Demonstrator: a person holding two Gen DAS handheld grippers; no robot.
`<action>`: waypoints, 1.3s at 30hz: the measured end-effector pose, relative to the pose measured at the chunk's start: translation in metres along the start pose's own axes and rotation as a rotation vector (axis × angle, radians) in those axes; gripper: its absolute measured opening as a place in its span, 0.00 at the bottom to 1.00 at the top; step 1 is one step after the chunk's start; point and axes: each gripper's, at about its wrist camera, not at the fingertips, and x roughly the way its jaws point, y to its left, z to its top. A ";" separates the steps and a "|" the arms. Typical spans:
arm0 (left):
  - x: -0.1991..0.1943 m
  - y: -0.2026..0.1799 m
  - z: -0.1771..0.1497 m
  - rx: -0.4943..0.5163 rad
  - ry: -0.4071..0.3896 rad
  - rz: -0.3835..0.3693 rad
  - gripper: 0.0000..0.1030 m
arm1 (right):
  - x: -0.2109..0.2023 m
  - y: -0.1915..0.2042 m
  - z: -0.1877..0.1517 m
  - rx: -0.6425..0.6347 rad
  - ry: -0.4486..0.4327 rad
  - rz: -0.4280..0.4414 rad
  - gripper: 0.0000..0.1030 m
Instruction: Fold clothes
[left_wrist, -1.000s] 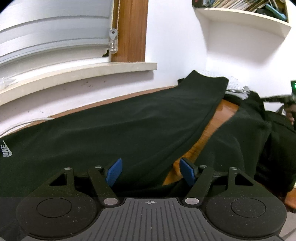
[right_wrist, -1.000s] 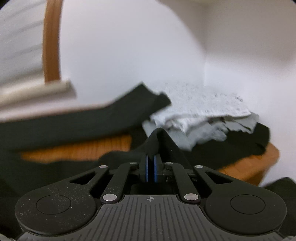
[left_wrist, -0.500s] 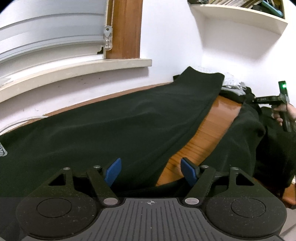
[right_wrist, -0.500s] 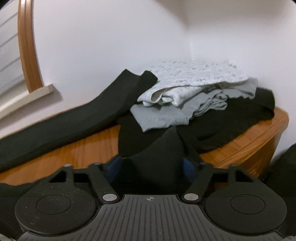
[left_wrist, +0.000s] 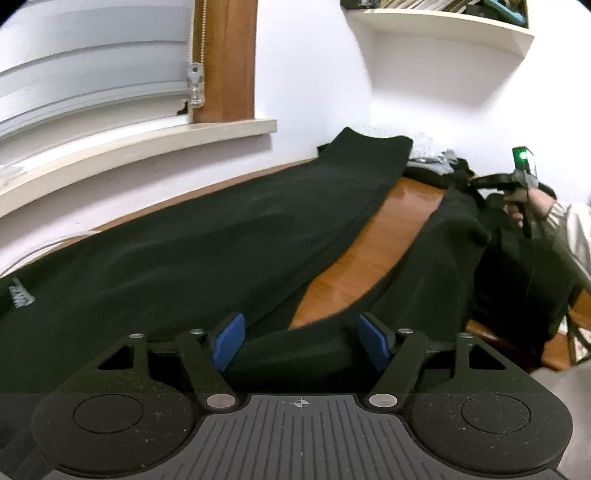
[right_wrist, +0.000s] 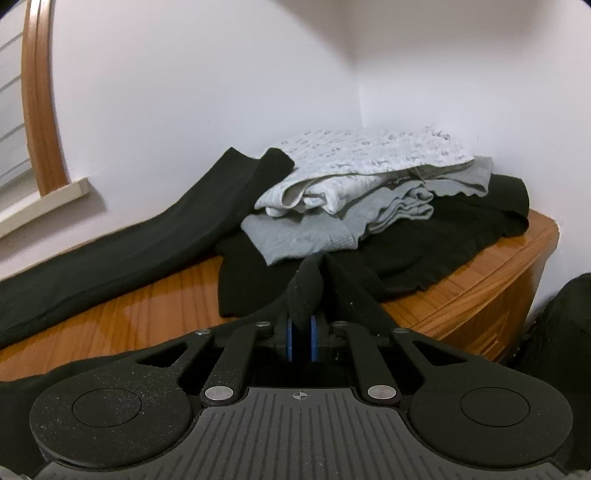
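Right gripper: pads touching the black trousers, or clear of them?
Touching. The right wrist view shows the right gripper with its blue pads pinched on a bunched fold of the black trousers, no gap visible.

You see black trousers on the orange-brown worktop; pale grey, speckled laundry; blue-padded tongs.

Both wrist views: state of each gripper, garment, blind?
Left gripper: jaws apart, closing slightly, over black cloth, not gripping.
Right gripper: jaws shut on a pinched fold of black cloth.
Black trousers: laid out flat, unfolded, one leg to the wall.
Grey and white clothes: folded, stacked.
White window blind: down.
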 end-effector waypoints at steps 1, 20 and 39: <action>-0.004 0.001 -0.002 0.003 -0.003 0.007 0.69 | 0.000 0.001 0.000 -0.008 -0.001 -0.005 0.10; -0.008 0.011 0.000 0.014 0.016 0.049 0.06 | -0.050 0.009 0.004 0.001 -0.240 0.018 0.06; 0.014 0.047 0.015 -0.072 -0.066 0.264 0.43 | 0.009 0.055 0.086 -0.087 -0.126 -0.184 0.35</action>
